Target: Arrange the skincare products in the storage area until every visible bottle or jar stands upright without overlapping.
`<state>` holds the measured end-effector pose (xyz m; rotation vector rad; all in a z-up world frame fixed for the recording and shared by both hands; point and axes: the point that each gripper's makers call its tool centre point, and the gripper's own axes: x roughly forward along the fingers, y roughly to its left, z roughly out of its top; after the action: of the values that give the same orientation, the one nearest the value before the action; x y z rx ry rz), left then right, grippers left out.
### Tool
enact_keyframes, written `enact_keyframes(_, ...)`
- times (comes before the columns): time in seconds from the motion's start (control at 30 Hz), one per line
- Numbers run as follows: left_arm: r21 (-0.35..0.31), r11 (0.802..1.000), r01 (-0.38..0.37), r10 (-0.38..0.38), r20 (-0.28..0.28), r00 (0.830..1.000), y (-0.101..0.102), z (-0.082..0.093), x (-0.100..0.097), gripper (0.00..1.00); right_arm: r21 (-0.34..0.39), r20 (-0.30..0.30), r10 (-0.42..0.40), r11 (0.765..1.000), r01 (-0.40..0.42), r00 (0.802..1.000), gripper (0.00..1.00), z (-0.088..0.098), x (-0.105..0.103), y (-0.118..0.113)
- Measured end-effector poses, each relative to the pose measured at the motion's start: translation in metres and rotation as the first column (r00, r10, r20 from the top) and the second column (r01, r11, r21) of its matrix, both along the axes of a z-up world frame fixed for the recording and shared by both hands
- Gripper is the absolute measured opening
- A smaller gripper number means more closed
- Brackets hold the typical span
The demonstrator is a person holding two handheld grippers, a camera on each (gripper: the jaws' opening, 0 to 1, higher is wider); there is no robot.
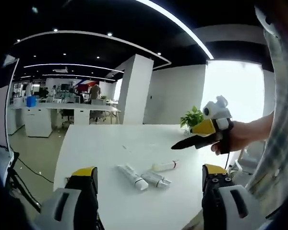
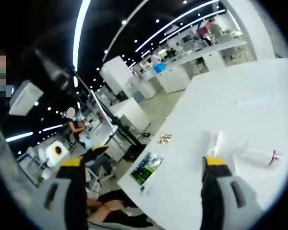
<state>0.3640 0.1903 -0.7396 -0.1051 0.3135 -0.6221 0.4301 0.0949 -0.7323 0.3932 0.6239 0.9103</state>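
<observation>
Three skincare tubes lie flat on the white table [image 1: 101,148]. A white tube [image 1: 132,176] and a grey-white tube [image 1: 156,179] lie side by side, and a pale tube with a red cap [image 1: 164,166] lies just behind them. My left gripper [image 1: 150,170] is open above the table's near edge, its jaws wide apart on either side of the tubes. A hand holds my right gripper [image 1: 182,143] in the air to the right of the tubes. In the right gripper view its jaws stand open [image 2: 143,163], with a white tube [image 2: 214,143] and the red-capped tube [image 2: 259,155] lying beyond.
A dark green packet [image 2: 145,168] and a small gold item [image 2: 164,139] lie near the table's edge. A potted plant [image 1: 192,117] stands at the far side. A person [image 2: 110,206] sits below the table edge. Desks and a white pillar [image 1: 134,88] stand behind.
</observation>
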Motion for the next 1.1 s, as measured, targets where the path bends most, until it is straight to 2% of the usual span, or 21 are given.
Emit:
enact_keyframes(0.17, -0.040, 0.999, -0.004, 0.003, -0.031, 1.000, -0.012, -0.005, 0.008, 0.93, -0.035, -0.045, 0.020, 0.999, -0.022, 0.999, 0.99, -0.019, 0.017, -0.003)
enact_keyframes(0.23, -0.025, 1.000, -0.007, 0.006, -0.039, 0.999, -0.020, -0.008, 0.013, 0.94, -0.038, -0.048, 0.025, 0.999, -0.027, 0.999, 0.99, -0.023, 0.028, -0.004)
enact_keyframes(0.27, -0.009, 1.000, -0.011, 0.011, -0.061, 0.998, -0.024, -0.011, 0.015, 0.93, -0.045, -0.069, 0.027, 0.999, -0.030, 0.997, 0.99, -0.027, 0.034, -0.006)
enact_keyframes(0.3, -0.007, 1.000, -0.020, 0.020, -0.071, 0.997, -0.027, -0.010, 0.017, 0.93, -0.047, -0.086, 0.027, 0.998, -0.032, 0.996, 0.99, -0.031, 0.039, -0.007)
enact_keyframes(0.37, -0.046, 0.997, -0.060, 0.057, -0.063, 0.996, -0.032, -0.002, 0.022, 0.93, -0.045, -0.093, 0.029, 0.998, -0.033, 0.995, 0.99, -0.038, 0.056, -0.008)
enact_keyframes(0.43, -0.082, 0.991, -0.104, 0.098, -0.082, 0.992, -0.032, 0.000, 0.027, 0.92, -0.085, -0.106, 0.025, 0.996, -0.034, 0.994, 0.99, -0.055, 0.070, -0.010)
enact_keyframes(0.47, -0.072, 0.991, -0.111, 0.105, -0.085, 0.991, -0.032, -0.002, 0.028, 0.92, -0.102, -0.120, 0.022, 0.994, -0.034, 0.993, 0.98, -0.061, 0.072, -0.011)
enact_keyframes(0.5, -0.057, 0.990, -0.127, 0.121, -0.100, 0.988, -0.030, -0.005, 0.028, 0.92, -0.135, -0.153, 0.027, 0.990, -0.048, 0.988, 0.97, -0.077, 0.081, -0.011)
enact_keyframes(0.53, -0.046, 0.988, -0.149, 0.143, -0.118, 0.983, -0.028, -0.007, 0.028, 0.91, -0.152, -0.169, 0.041, 0.986, -0.067, 0.985, 0.96, -0.085, 0.083, -0.009)
enact_keyframes(0.6, -0.048, 0.979, -0.199, 0.192, -0.118, 0.974, -0.021, -0.005, 0.029, 0.91, -0.224, -0.184, 0.071, 0.968, -0.112, 0.980, 0.95, -0.107, 0.094, -0.007)
enact_keyframes(0.7, -0.031, 0.967, -0.252, 0.245, -0.146, 0.958, -0.011, -0.009, 0.026, 0.91, -0.286, -0.177, 0.092, 0.948, -0.140, 0.980, 0.92, -0.129, 0.112, -0.002)
enact_keyframes(0.8, 0.001, 0.956, -0.293, 0.289, -0.164, 0.943, -0.003, -0.014, 0.022, 0.89, -0.343, -0.169, 0.096, 0.927, -0.150, 0.981, 0.83, -0.148, 0.129, -0.001)
enact_keyframes(0.9, 0.030, 0.945, -0.325, 0.326, -0.174, 0.929, 0.004, -0.015, 0.020, 0.89, -0.375, -0.187, 0.073, 0.917, -0.140, 0.980, 0.86, -0.168, 0.145, 0.002)
enact_keyframes(1.1, 0.050, 0.925, -0.377, 0.380, -0.186, 0.906, 0.013, -0.012, 0.019, 0.89, -0.465, -0.209, 0.031, 0.876, -0.127, 0.977, 0.89, -0.203, 0.174, -0.006)
